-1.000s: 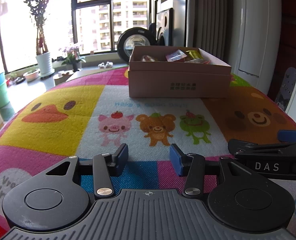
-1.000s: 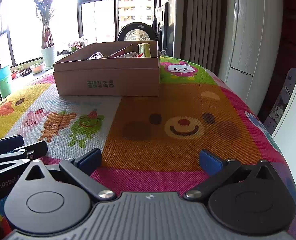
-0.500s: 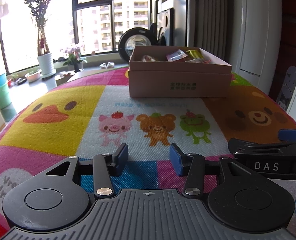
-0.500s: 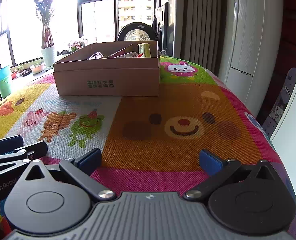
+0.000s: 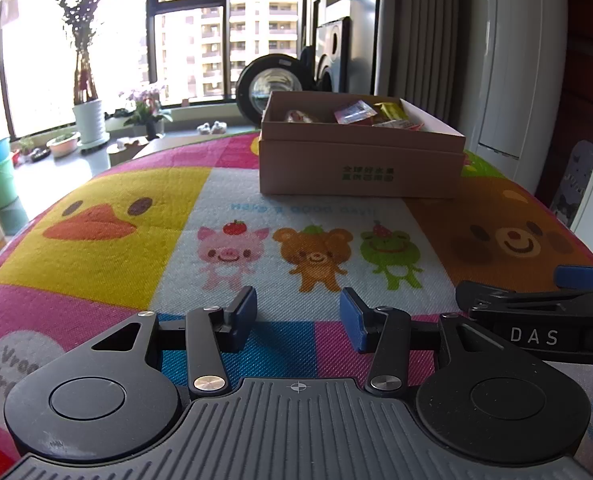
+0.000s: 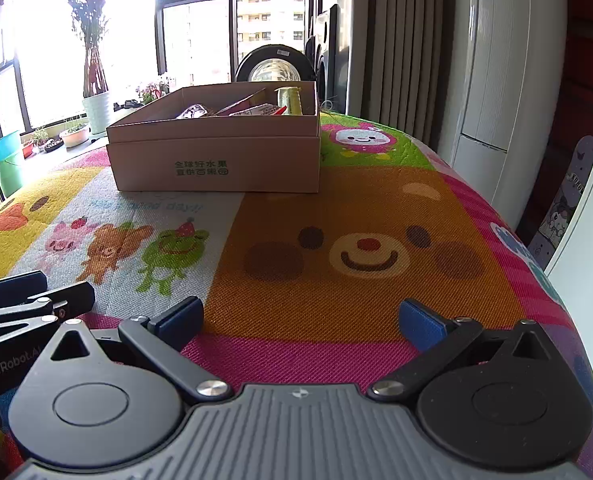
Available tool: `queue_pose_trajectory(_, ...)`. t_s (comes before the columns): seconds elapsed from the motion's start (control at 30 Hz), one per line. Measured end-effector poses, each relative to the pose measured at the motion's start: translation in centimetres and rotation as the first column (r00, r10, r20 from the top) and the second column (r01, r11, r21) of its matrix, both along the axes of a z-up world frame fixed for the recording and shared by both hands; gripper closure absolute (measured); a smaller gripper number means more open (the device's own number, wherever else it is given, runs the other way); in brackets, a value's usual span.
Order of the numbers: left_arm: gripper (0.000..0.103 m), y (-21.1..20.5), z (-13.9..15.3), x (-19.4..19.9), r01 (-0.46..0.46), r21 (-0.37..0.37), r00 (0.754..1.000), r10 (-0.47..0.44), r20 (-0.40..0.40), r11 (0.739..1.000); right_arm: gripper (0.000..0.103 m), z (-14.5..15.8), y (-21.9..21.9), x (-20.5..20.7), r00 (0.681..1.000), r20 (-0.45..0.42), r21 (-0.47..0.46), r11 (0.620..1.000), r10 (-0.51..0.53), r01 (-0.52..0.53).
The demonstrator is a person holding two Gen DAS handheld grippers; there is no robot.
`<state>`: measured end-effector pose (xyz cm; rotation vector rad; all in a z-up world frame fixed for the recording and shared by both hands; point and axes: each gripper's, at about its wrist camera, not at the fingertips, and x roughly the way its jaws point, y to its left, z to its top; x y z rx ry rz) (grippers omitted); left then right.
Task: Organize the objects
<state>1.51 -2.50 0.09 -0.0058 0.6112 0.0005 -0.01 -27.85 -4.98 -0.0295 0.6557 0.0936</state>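
Note:
A pink cardboard box [image 5: 358, 168] [image 6: 216, 160] stands at the far side of the cartoon-print table cover [image 5: 108, 236] [image 6: 356, 208]. Several snack packets [image 5: 370, 114] [image 6: 252, 108] lie inside it. My left gripper [image 5: 298, 314] rests low near the front edge, partly open, nothing between its blue pads. My right gripper [image 6: 300, 320] sits beside it, wide open and empty. Each gripper shows at the edge of the other's view: the right gripper [image 5: 544, 312] and the left gripper [image 6: 28, 304]. Both are well short of the box.
Beyond the table's far edge are a potted plant [image 5: 86, 80], a round black fan [image 5: 274, 80], speakers [image 5: 332, 56] and a white cabinet [image 5: 516, 60]. The table's right edge [image 6: 536, 248] drops off toward a skateboard deck [image 6: 564, 208].

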Motion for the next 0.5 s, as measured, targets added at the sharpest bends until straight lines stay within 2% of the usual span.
queue_pose_trajectory(0.5,0.053,-0.21,-0.04,0.23,0.0,-0.001,1.0,0.0,0.0,1.0,0.0,-0.03,0.04,0.02,1.0,0.0,0.0,1.0,0.0,0.0)
